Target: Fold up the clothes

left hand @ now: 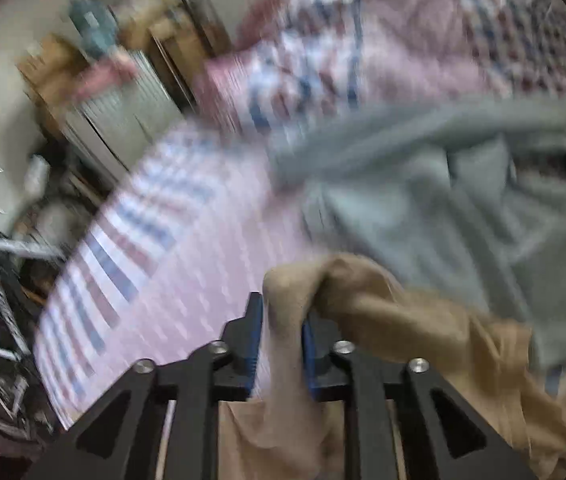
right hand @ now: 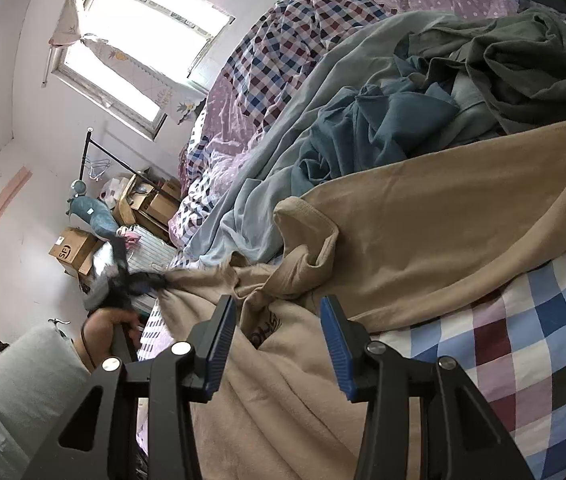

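Shirt [right hand: 423, 216], tan, sprawls across the checked bedspread [right hand: 543, 332]; left gripper [left hand: 281, 320] is clamped on a bunch of it. Right gripper [right hand: 279, 320] hangs released above it. Clothes pile [right hand: 463, 92] at one o'clock.

Left gripper [left hand: 281, 330] with black angular arms, silver screws, ribbed blue finger pads, right gripper [right hand: 279, 332] the same build, pale grey sleeve [right hand: 23, 392] beside its left arm

cardboard box [right hand: 71, 251]: "SF" logo | tan garment [right hand: 423, 216]: dark print, partly hidden, unreadable
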`<state>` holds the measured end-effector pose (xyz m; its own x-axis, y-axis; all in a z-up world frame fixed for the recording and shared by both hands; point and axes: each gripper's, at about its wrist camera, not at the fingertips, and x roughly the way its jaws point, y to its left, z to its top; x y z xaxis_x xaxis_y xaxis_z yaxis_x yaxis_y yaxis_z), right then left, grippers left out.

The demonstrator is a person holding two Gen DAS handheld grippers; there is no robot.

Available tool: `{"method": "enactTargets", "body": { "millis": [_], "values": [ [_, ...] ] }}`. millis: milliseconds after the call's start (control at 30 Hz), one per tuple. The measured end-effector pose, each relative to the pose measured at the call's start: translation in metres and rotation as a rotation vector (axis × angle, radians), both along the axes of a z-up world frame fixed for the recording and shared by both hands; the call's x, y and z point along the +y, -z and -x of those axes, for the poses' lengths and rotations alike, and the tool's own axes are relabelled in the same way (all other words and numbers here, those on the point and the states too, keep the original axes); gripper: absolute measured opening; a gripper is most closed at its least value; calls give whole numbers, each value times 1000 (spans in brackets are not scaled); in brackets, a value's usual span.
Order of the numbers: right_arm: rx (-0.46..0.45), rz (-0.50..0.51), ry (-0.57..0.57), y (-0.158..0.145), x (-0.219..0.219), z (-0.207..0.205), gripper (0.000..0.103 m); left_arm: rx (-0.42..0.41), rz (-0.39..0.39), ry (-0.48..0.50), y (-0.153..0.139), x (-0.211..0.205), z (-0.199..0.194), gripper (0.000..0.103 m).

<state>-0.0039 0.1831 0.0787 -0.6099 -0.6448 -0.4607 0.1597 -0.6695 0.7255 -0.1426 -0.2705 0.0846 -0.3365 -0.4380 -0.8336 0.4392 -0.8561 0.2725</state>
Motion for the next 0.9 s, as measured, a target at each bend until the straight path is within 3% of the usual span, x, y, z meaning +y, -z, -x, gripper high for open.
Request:
{"method": "enactTargets", "body": {
  "millis": [67,100,200,267,367,467,600,833,900],
  "values": [
    [-2,-2,1,1,0,0,48,-7,-67,-7,11,-6,-15,33],
    [-3,-4,2,1,-1,0,48,3,-91,-14,15,-8,-25,44],
    [-6,-9,4,2,-2,0,48,85,-177,-45,16,-8,-59,62],
    [-7,-13,5,3,-2,1,48,130,-242,-40,16,-1,-77,62],
    [-13,-29,7,6,-4,1,48,188,-327,50,17,33,-108,62],
    [-16,-49,15,10,-4,1,48,243,-403,154,18,72,-137,75],
    [-20,-96,16,14,-8,1,48,314,-501,293,20,123,-174,84],
    [-36,-167,66,23,17,3,48,403,-579,454,44,166,-196,84],
    [-49,-182,73,26,24,4,48,369,-596,462,49,169,-188,84]
  ]
}}
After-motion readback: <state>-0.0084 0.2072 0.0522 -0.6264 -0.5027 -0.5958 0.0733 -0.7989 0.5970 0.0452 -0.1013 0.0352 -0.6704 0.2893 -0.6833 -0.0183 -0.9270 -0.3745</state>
